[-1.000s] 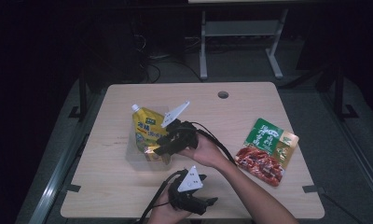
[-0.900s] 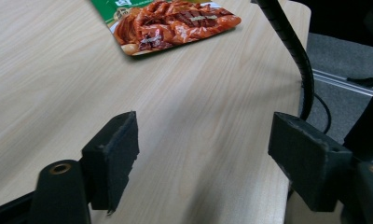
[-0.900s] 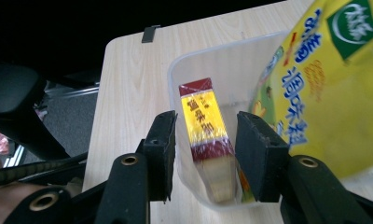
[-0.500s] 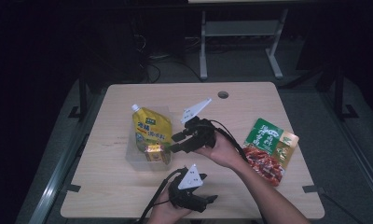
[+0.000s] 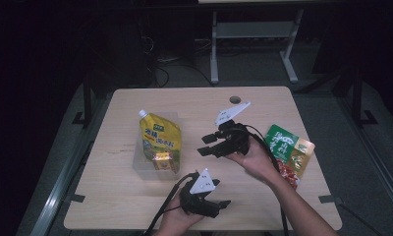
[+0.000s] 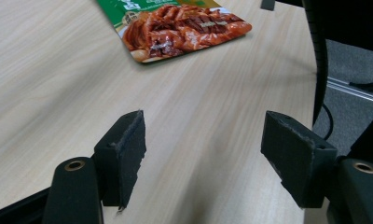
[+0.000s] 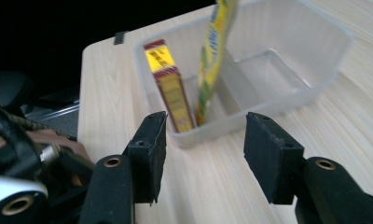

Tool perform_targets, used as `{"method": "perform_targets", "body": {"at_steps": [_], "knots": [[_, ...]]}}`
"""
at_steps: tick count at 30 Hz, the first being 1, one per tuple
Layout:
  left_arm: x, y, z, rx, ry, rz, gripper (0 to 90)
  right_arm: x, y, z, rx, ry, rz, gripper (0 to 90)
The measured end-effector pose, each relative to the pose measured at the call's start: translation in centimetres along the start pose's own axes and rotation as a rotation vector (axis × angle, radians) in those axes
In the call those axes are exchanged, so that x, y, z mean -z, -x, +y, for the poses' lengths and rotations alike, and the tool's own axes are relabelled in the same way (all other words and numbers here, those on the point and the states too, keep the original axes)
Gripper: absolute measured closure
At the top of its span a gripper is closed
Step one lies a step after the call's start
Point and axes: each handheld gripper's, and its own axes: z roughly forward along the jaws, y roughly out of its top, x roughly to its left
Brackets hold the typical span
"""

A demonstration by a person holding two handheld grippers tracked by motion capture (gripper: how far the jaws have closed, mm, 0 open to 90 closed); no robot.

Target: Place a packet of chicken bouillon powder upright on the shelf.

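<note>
Pouch leans upright in the clear tub (propped by its wall); right gripper and left gripper both spread, empty.

Box and pouch in bin; packet far right.

High overhead view; two close jaw-level views; shared table

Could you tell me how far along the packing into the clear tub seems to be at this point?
Done, apparently: the yellow spouted pouch and the small yellow-and-red box already stand in the clear plastic tub. In hand: nothing; the right gripper is open beside the tub, and the left gripper is open near the table's front edge. Probably left: the green packet picturing red meat, flat on the table.
</note>
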Motion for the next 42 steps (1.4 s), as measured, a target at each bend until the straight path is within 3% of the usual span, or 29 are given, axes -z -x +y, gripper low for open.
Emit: {"method": "perform_targets", "body": {"at_steps": [3, 7, 14, 23, 30, 37, 42], "knots": [[-0.2, 0.1, 0.2, 0.019, 0.012, -0.004, 30.3, 0.9, 0.5, -0.6, -0.022, 0.003, -0.015, 47.4], [-0.3, -0.1, 0.6, 0.005, 0.003, 0.0, 30.4, 2.1, 1.1, -1.4, -0.039, 0.005, -0.035, 46.9], [-0.5, -0.3, 0.9, 0.015, 0.019, 0.007, 28.2, 3.7, 1.7, -2.8, -0.069, -0.016, -0.072, 45.6], [-0.9, -0.3, 1.2, 0.006, 0.005, 0.003, 28.5, 5.7, 2.3, -4.9, -0.116, -0.01, -0.086, 42.5], [-1.0, -0.5, 1.2, 0.009, 0.015, 0.004, 28.4, 6.8, 2.8, -6.1, -0.13, -0.01, -0.106, 40.9], [-0.8, -0.6, 1.1, 0.009, 0.014, 0.002, 27.9, 7.6, 3.1, -8.5, -0.181, 0.006, -0.114, 40.2], [-0.7, -0.7, 1.0, 0.016, 0.018, 0.003, 28.0, 8.3, 3.1, -9.7, -0.19, -0.002, -0.144, 39.9]]}}
